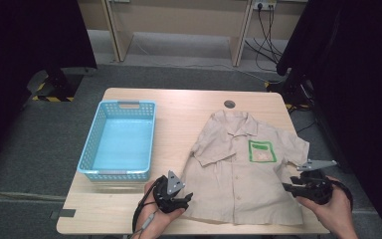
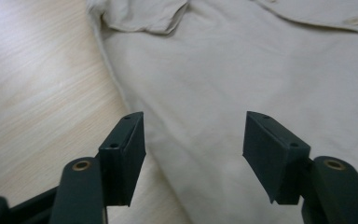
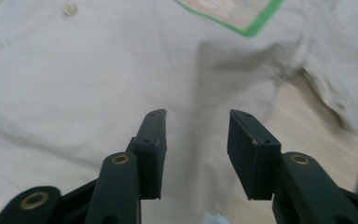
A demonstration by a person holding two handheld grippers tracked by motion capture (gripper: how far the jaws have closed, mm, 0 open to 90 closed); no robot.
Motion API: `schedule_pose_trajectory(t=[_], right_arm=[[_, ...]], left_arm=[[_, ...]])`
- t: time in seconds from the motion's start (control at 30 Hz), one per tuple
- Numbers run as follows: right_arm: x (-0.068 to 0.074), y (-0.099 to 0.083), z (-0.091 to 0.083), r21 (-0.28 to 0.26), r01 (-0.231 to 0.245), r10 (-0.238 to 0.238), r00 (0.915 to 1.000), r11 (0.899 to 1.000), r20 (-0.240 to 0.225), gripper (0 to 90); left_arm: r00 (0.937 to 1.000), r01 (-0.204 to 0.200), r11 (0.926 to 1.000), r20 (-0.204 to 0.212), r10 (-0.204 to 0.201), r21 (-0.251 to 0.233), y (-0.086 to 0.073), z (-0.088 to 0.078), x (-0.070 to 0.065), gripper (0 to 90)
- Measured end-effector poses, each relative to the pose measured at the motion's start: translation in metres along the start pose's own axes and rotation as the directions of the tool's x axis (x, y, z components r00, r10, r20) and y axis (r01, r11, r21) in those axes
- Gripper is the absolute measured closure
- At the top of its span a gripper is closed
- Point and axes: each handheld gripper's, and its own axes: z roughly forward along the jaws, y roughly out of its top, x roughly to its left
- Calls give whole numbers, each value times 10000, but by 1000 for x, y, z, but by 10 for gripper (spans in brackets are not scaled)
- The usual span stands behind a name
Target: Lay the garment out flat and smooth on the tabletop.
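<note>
A beige short-sleeved shirt (image 1: 243,164) with a green-edged chest pocket patch (image 1: 261,151) lies spread flat, front up, on the right half of the wooden table (image 1: 179,109). My left gripper (image 1: 185,199) hovers at the shirt's lower left hem, held in a hand. In the left gripper view it (image 2: 193,154) is open, with only the shirt cloth (image 2: 242,70) lying flat beyond the jaws. My right gripper (image 1: 289,188) sits at the shirt's right side seam below the sleeve. In the right gripper view it (image 3: 196,149) is open above the cloth (image 3: 98,79), nothing pinched.
A light blue plastic basket (image 1: 121,140) stands on the table's left half. A round cable hole (image 1: 229,104) is near the far edge. Bare wood (image 1: 104,209) lies left of the left gripper. Dark curtains flank the table, with desk legs and cables beyond.
</note>
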Motion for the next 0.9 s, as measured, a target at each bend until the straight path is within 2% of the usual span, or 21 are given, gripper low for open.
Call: schedule_pose_trajectory(t=[0.03, 0.1, 0.2, 0.33, 0.53, 0.57, 0.63, 0.8, 0.9], right_arm=[[2, 5, 3, -6, -137, 137, 9998, 9999, -132, 562], [5, 12, 7, -109, -115, 113, 9998, 9999, -164, 562], [10, 20, 14, -170, -107, 104, 9997, 9998, -212, 562], [7, 22, 20, -147, -242, 238, 9993, 9996, -291, 555], [5, 18, 20, -162, -424, 418, 9986, 9990, -338, 546], [5, 17, 19, -172, -461, 455, 9984, 9988, -347, 544], [4, 16, 18, -202, -457, 450, 9984, 9987, -353, 543], [4, 15, 15, -207, -403, 396, 9986, 9990, -354, 542], [6, 16, 14, -212, -348, 340, 9987, 9992, -378, 542]], left_arm=[[10000, 49, 10000, 2, -49, 57, 0, 2, 1, 381], [9999, 138, 9996, 0, -138, 265, 0, 8, 4, 383], [9996, 257, 9984, 108, -262, 514, -1, 14, 9, 436], [9993, 348, 9981, 134, -356, 504, -1, 14, 13, 569], [9996, 206, 9983, 184, -216, 538, 0, 14, 13, 783], [9998, 114, 9985, 169, -123, 533, 0, 13, 11, 783], [9999, -105, 9984, 139, 98, 554, -1, 12, 8, 840], [9992, 55, 9990, 389, -72, 448, -12, 2, 1, 845], [9990, 17, 9991, 456, -36, 427, -21, -8, -4, 838]])
